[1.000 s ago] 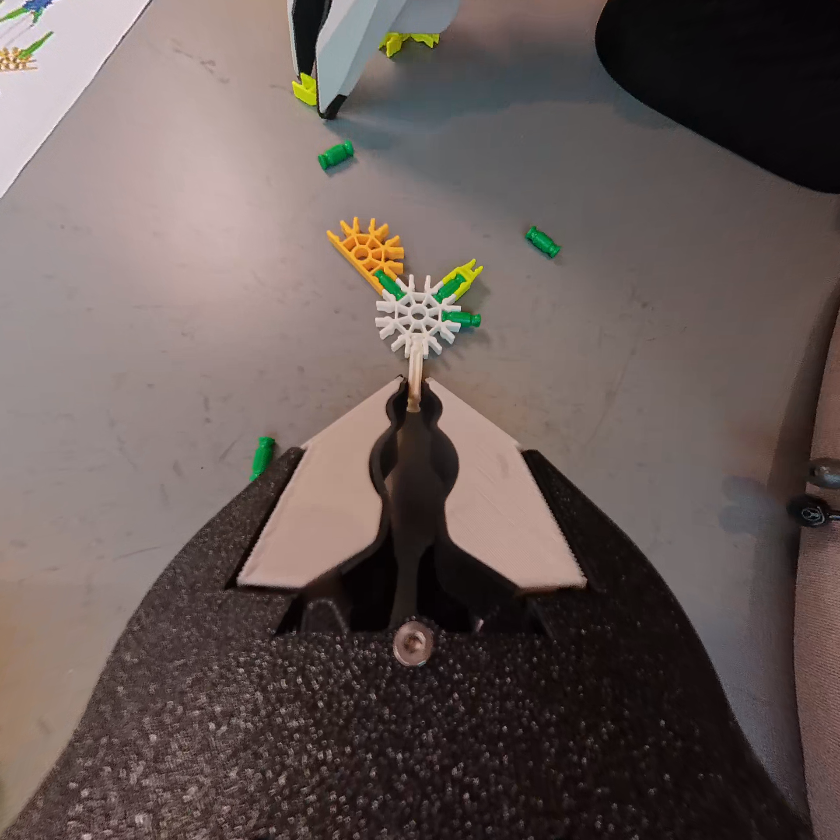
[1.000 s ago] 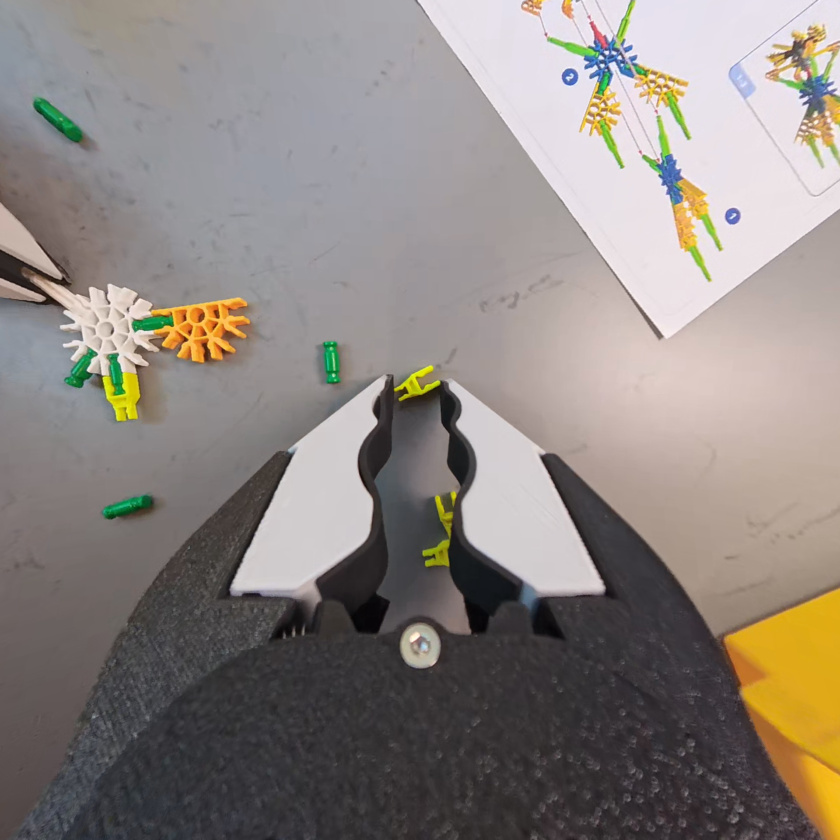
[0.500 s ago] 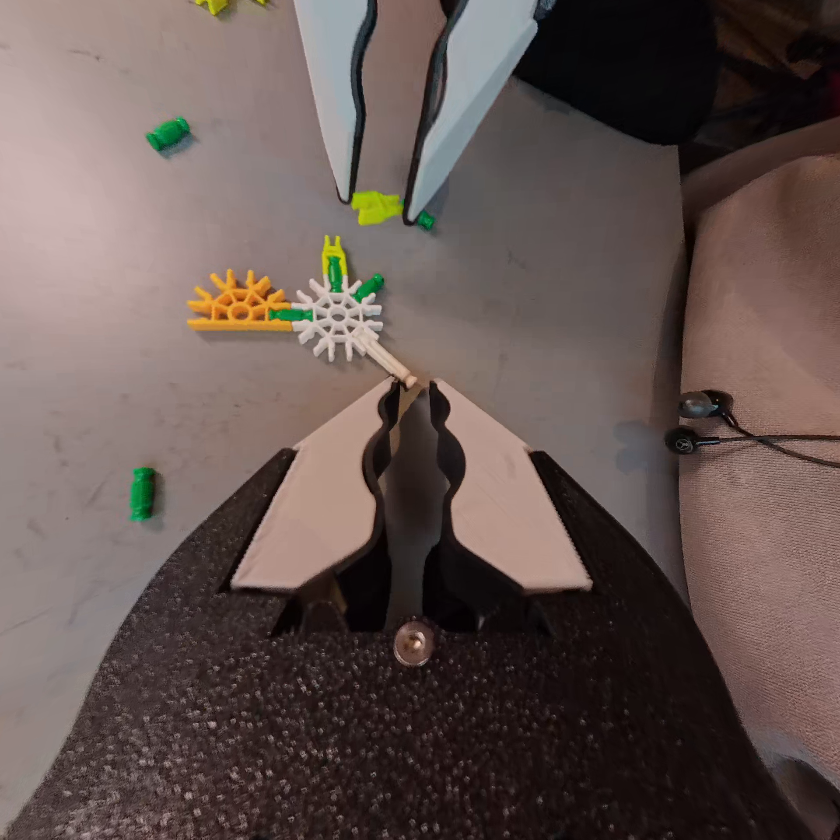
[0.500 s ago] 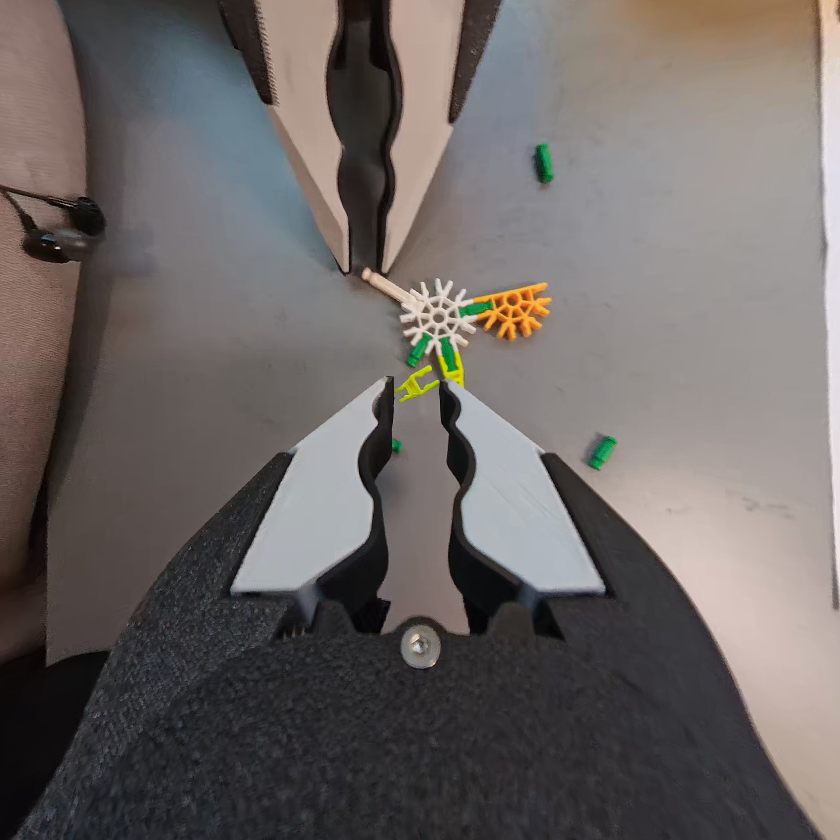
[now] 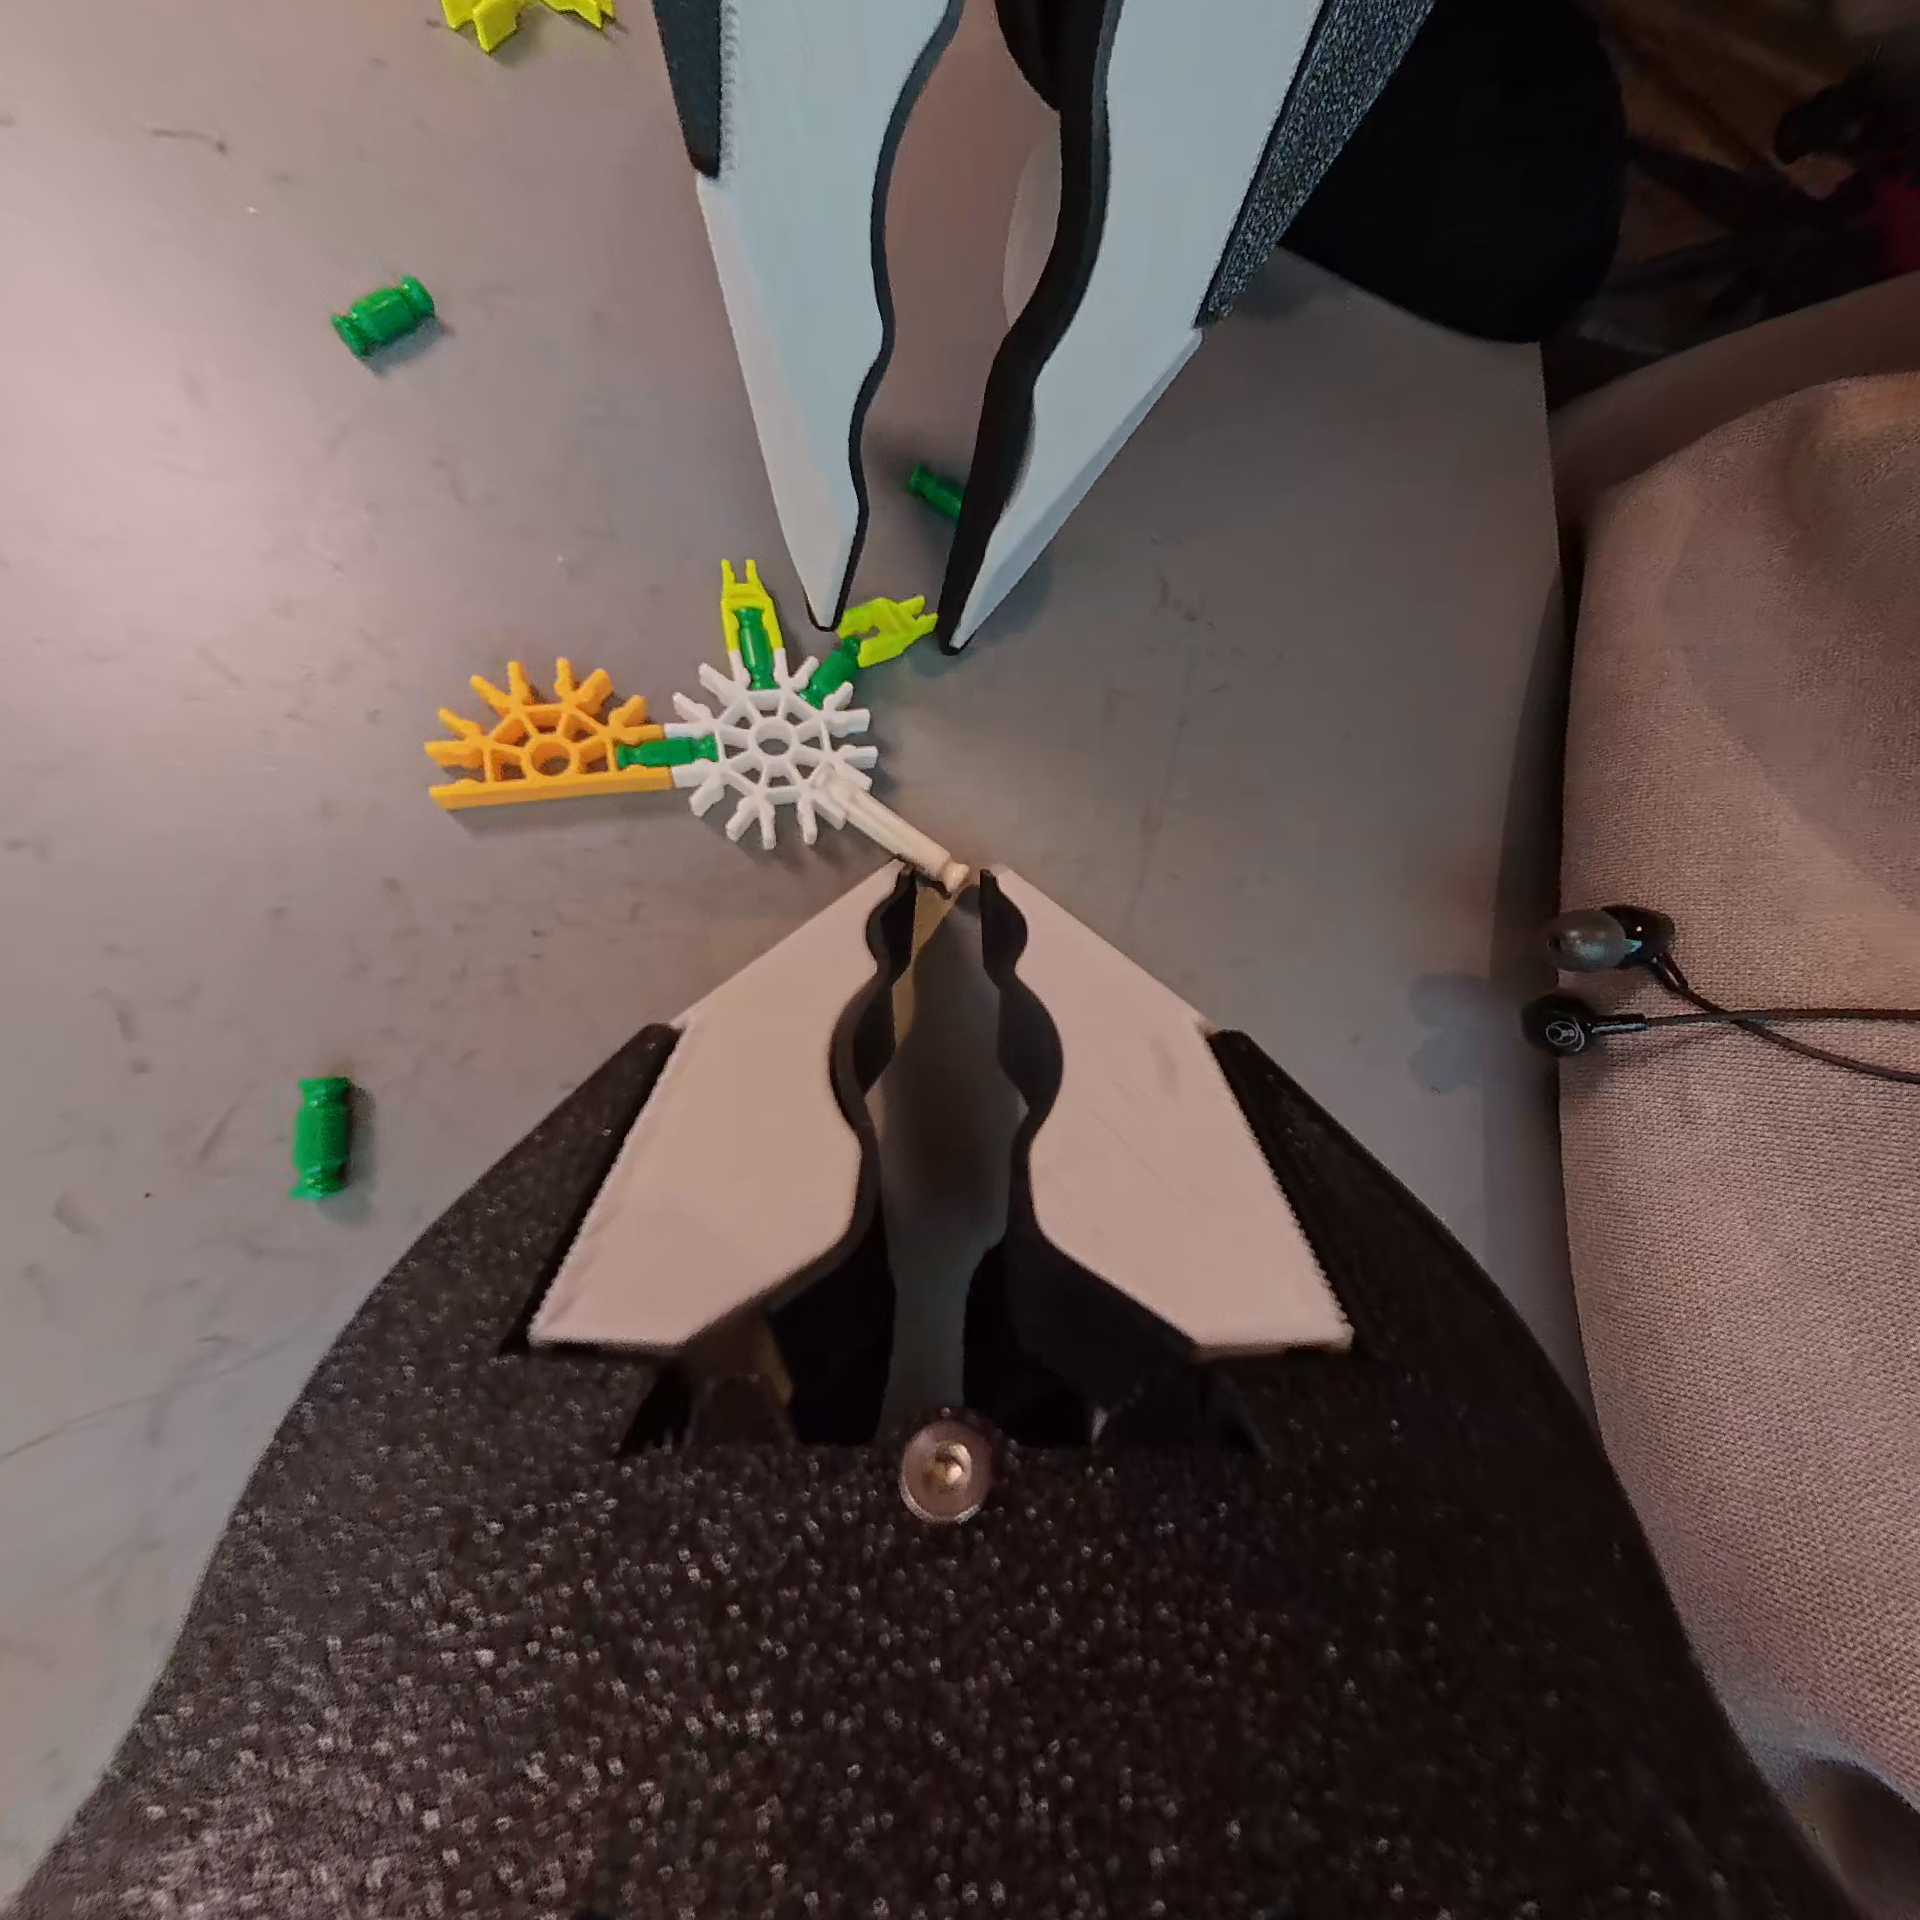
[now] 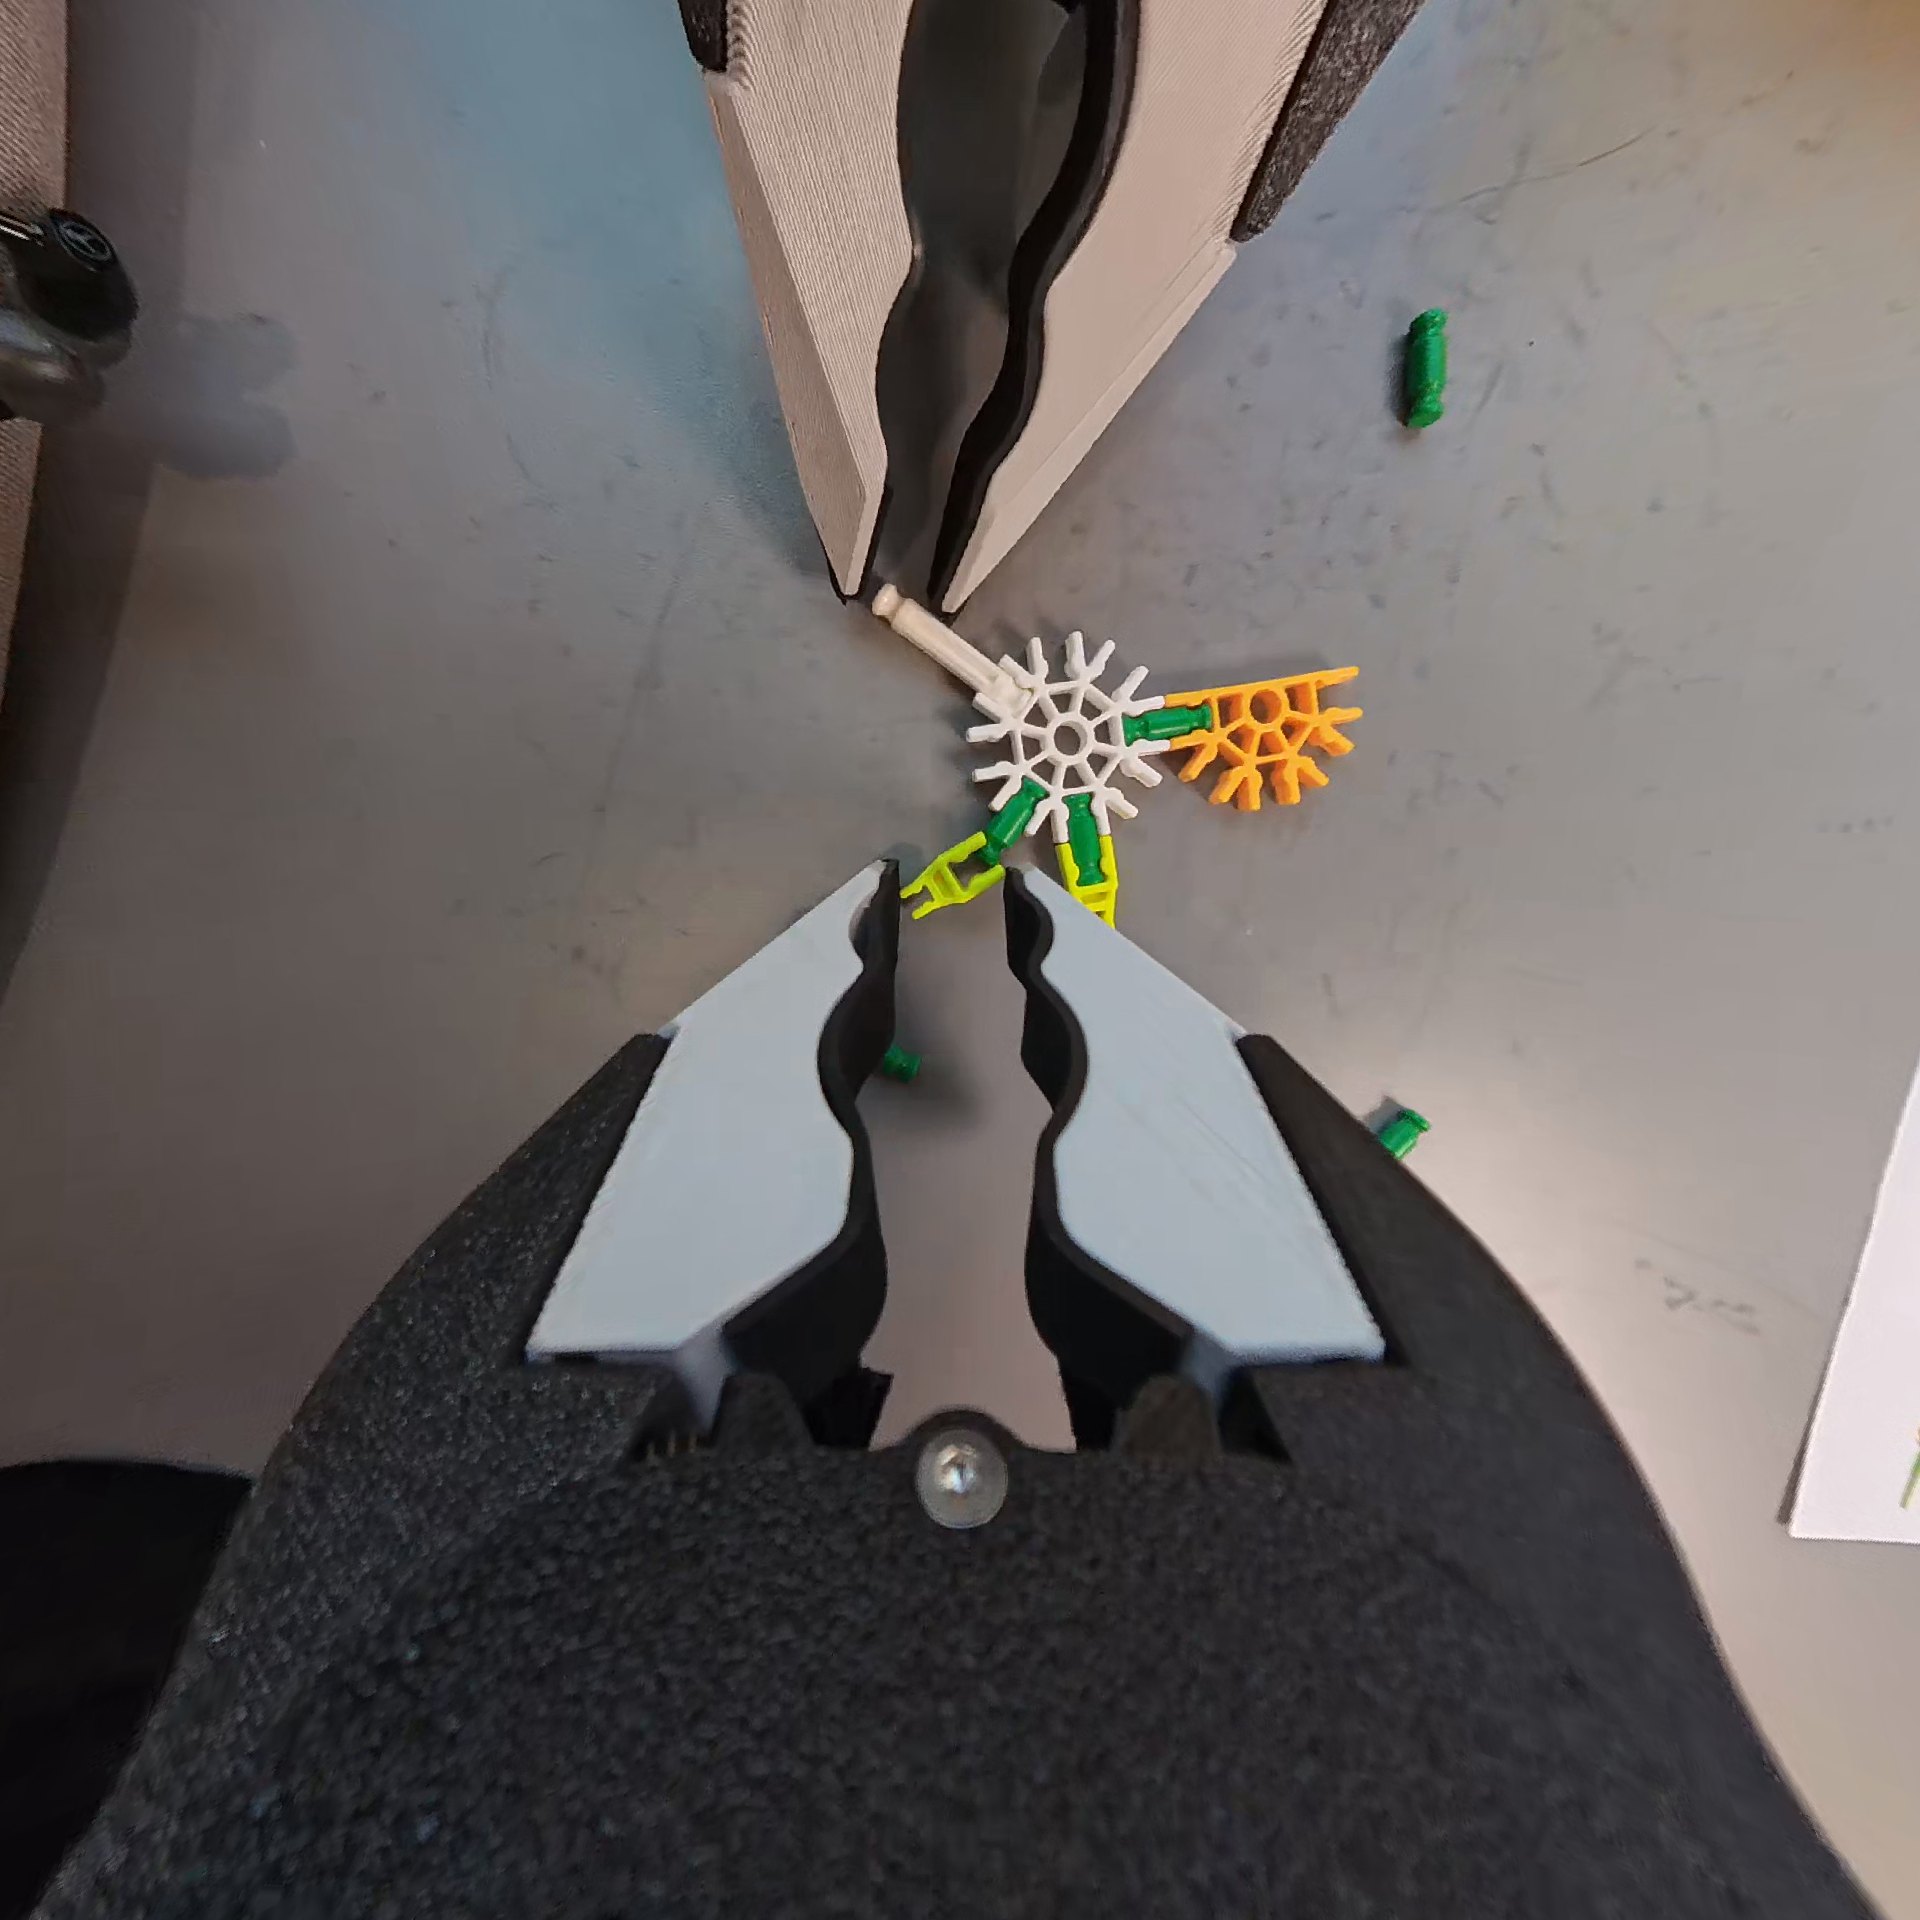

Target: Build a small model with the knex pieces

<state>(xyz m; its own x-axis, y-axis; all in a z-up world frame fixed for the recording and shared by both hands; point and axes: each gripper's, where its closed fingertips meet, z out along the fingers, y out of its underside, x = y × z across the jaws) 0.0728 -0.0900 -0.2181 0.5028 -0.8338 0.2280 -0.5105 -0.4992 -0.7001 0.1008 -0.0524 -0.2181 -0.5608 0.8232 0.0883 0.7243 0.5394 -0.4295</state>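
Note:
A small toy assembly lies on the grey table: a white snowflake connector (image 5: 774, 748) (image 6: 1065, 738), an orange fan connector (image 5: 540, 743) (image 6: 1262, 738), short green rods and a white rod (image 5: 894, 826) (image 6: 940, 639). My left gripper (image 5: 943, 883) (image 6: 899, 597) is slightly open, with the white rod's end between its tips. My right gripper (image 6: 951, 883) (image 5: 883, 632) faces it and is shut on a yellow-green clip (image 6: 945, 883) (image 5: 883, 629). The clip meets a green rod (image 6: 1013, 810) on the snowflake. A second yellow-green clip (image 6: 1086, 873) (image 5: 743, 603) sits on the neighbouring rod.
Loose green rods (image 5: 382, 315) (image 5: 322, 1138) (image 6: 1425, 369) (image 6: 1400, 1127) lie around. Yellow pieces (image 5: 520, 10) lie at the far edge. Earphones (image 5: 1605, 977) rest on beige fabric (image 5: 1745, 1247) beside the table. A printed sheet (image 6: 1870, 1351) lies to the right. The grippers' ends are close to 6 centimetres from one another.
My right gripper carried the yellow-green clip from near the sheet to the assembly and set it against a green rod. My left gripper's jaws eased apart and the assembly turned.

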